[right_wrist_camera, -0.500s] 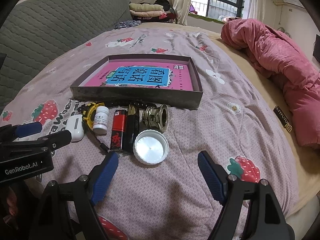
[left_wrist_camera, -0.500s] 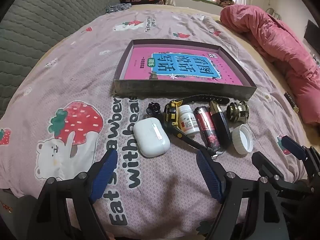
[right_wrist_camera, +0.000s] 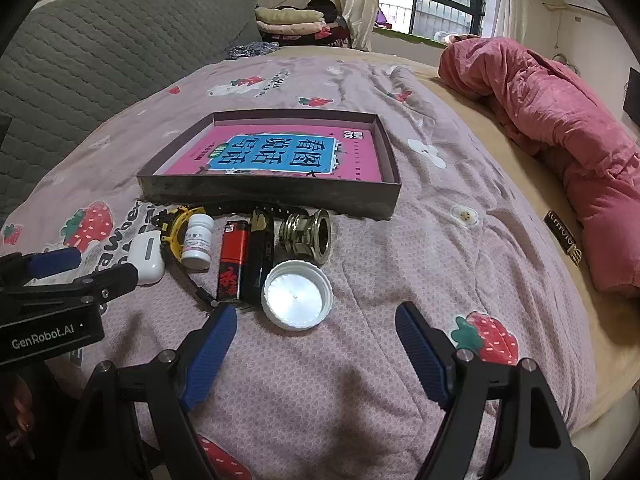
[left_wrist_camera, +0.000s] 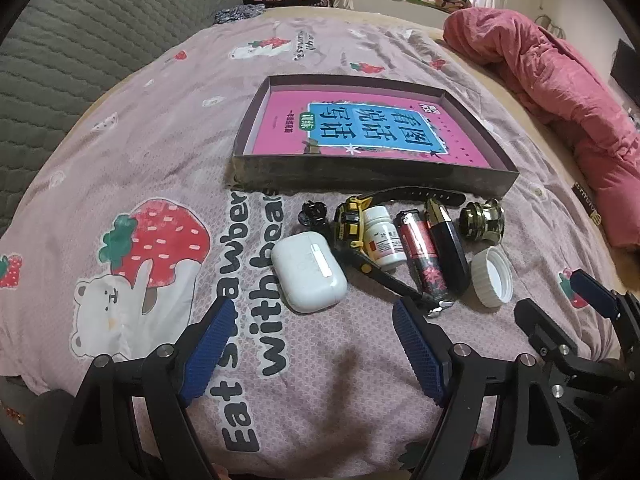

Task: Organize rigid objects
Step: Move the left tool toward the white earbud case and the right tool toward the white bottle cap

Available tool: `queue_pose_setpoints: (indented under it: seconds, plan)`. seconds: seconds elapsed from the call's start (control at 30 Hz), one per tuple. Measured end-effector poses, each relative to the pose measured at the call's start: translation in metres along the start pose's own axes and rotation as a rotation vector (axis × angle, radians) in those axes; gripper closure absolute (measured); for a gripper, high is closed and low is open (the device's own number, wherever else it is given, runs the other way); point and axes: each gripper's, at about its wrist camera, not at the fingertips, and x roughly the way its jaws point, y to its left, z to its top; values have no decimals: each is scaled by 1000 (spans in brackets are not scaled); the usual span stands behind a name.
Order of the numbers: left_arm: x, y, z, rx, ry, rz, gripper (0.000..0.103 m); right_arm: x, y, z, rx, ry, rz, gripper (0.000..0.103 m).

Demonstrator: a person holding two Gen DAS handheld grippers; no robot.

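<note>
I see the small things lying in a row on the bed, mid-frame in both views, just below the near wall of the box (left_wrist_camera: 372,176). From the left in the left wrist view: a white earbud case (left_wrist_camera: 308,270), a small black clip (left_wrist_camera: 314,214) above it, a yellow-and-black watch (left_wrist_camera: 352,226) whose strap runs along the box wall, a white pill bottle (left_wrist_camera: 382,238), a red lighter (left_wrist_camera: 424,258), a dark lipstick (left_wrist_camera: 446,248), a white cap (left_wrist_camera: 492,272) lying open side up, and a brass fitting (left_wrist_camera: 482,220) above the cap. The bottle, lighter and lipstick lie touching side by side.

The box is shallow and dark, set in the upper middle of each frame, and a pink book (left_wrist_camera: 360,132) with a blue title panel lies flat inside it.

My left claw (left_wrist_camera: 316,346) hangs released at the bottom of its frame, nothing between its blue pads; its right fingertip sits near the lighter's lower end, its left one below the earbud case. My right claw (right_wrist_camera: 316,350) is released too and empty, just below the cap (right_wrist_camera: 297,294), its left fingertip near the lighter (right_wrist_camera: 232,264).

All of it rests on a lilac strawberry-print bedsheet (right_wrist_camera: 400,248). A pink quilt (right_wrist_camera: 560,128) is bunched along the right edge, and a grey sofa back (right_wrist_camera: 100,48) fills the upper left.
</note>
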Motion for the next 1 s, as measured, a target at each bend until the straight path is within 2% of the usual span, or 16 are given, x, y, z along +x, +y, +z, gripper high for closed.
queue_pose_setpoints:
  seconds: [0.27, 0.53, 0.7, 0.87, 1.0]
  plan:
    - [5, 20, 3, -40, -15, 1, 21, 5, -5, 0, 14, -2, -1, 22]
    - [19, 20, 5, -47, 96, 21, 21, 10, -11, 0, 37, 4, 4, 22]
    - [33, 16, 10, -55, 109, 68, 21, 19, -14, 1, 47, 17, 5, 22]
    - [47, 12, 16, -72, 113, 41, 21, 28, -14, 1, 54, 36, 13, 22]
    - [52, 9, 16, -55, 105, 62, 21, 34, -8, 0, 36, 48, 34, 22]
